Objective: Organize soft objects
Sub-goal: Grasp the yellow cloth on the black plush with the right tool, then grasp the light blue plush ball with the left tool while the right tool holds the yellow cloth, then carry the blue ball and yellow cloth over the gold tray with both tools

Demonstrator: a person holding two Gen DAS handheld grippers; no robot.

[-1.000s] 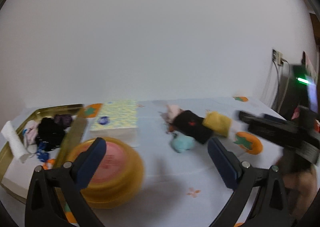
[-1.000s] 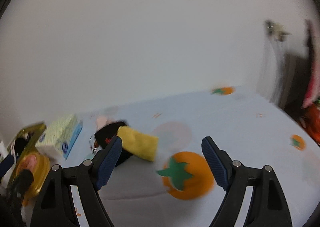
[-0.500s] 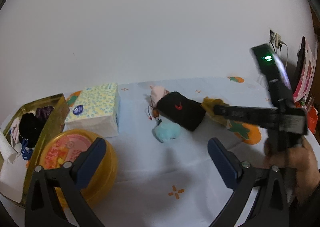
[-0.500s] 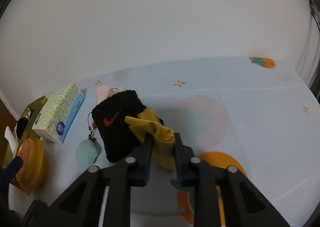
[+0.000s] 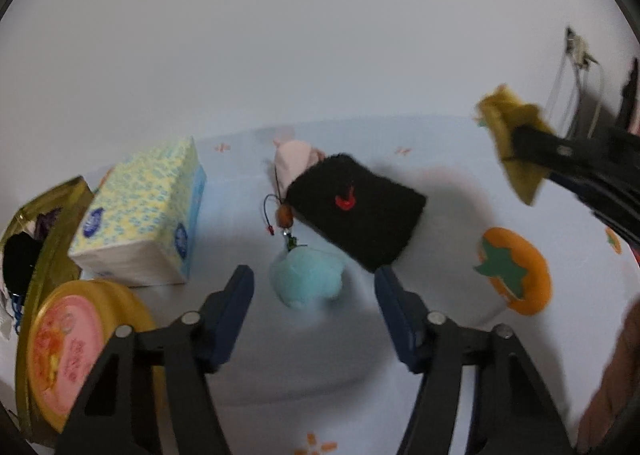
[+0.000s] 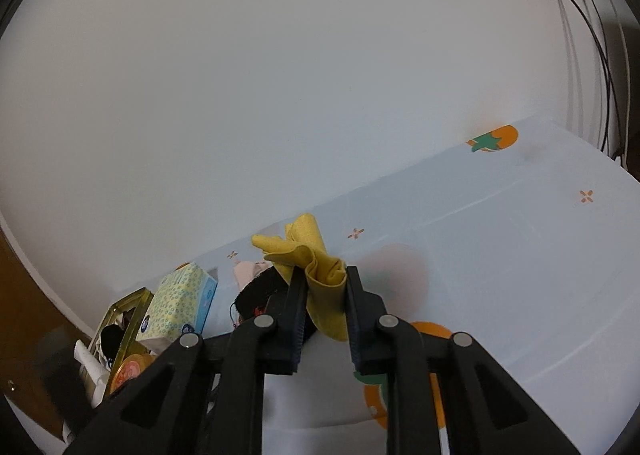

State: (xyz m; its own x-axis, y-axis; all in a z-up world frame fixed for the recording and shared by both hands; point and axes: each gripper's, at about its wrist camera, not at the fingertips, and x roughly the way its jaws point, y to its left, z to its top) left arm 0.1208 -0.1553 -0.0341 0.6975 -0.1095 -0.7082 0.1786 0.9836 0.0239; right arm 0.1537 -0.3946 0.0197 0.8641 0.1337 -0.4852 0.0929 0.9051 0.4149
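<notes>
yellow cloth (image 6: 320, 279) limp, light, clamped mid-fold in right gripper (image 6: 322, 287) | left gripper (image 5: 314, 287) fingers parted, just closing around blue plush (image 5: 306, 279), untouched | squashy; pinch its body

tissue box (image 5: 140, 215) left of wristband (image 5: 356, 211), plush (image 5: 306, 281) before it

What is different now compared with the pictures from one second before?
The right gripper closed on the yellow cloth and lifted it off the table. The left gripper came nearer the blue plush, its jaws just closing, not yet touching. The black wristband and tissue box stayed.
</notes>
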